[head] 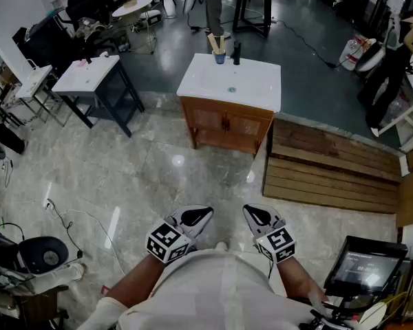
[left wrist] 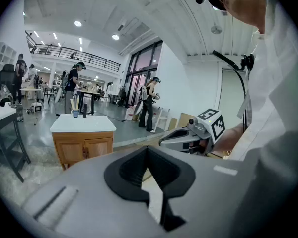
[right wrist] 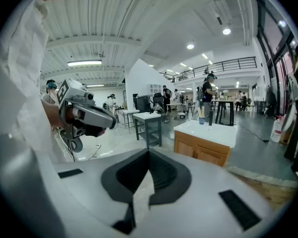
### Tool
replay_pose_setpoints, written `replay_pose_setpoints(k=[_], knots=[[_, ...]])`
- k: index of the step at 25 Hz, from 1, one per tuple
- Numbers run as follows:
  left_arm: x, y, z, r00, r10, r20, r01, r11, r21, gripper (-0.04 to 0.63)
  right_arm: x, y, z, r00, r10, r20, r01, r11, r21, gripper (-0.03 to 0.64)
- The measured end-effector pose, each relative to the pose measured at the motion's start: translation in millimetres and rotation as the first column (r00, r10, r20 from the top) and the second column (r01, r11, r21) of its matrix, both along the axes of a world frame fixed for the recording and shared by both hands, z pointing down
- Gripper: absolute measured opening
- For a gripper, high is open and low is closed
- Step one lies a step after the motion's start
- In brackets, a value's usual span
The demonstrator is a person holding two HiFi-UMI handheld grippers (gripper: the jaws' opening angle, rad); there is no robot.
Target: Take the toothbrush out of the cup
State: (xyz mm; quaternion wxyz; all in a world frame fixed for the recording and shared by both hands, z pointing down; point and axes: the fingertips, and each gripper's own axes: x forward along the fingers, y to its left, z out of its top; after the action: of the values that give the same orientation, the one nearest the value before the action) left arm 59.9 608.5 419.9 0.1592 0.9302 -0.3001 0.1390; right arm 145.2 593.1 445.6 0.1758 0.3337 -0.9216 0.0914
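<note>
Off to the left of the left gripper [head: 197, 217], well apart from it, stands a dark-legged side table [head: 89, 75] with a white top. The left gripper is held low in front of the person's body, its jaws closed together with nothing between them, as the left gripper view shows [left wrist: 148, 153]. Well ahead of both grippers, across a stretch of pale tiled floor, stands a wooden vanity [head: 226, 124] with a white basin top. At its far edge sits the small blue cup [head: 219, 58], upright, with the pale toothbrush [head: 214, 42] standing in it, roughly in line with the gap between the two grippers. Just right of the cup is a black faucet [head: 237, 52]. The right gripper [head: 256, 216] sits just beside the left one, the two apart and not touching, and its jaws too are pressed together and empty. From its own view [right wrist: 148, 158] the cup [right wrist: 201, 120] lies far ahead and slightly right.
</note>
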Motion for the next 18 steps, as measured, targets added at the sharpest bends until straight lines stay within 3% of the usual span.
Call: replay_pose_setpoints(k=[9,18], knots=[[-28.5,-27.1,-5.6,0.999,-0.053,-0.011,0.053,0.999,-0.003,0.006,-13.8,-27.8,4.3,1.000,-0.007,-0.007,0.006,1.000,-0.018,0.005],[-62.1,-137.7,13.1,0.999,-0.023,-0.048,0.023,1.000,-0.009,0.006,-36.2,-140.7,21.7,0.995,0.079,-0.055,-0.081,0.996,-0.027,0.006]])
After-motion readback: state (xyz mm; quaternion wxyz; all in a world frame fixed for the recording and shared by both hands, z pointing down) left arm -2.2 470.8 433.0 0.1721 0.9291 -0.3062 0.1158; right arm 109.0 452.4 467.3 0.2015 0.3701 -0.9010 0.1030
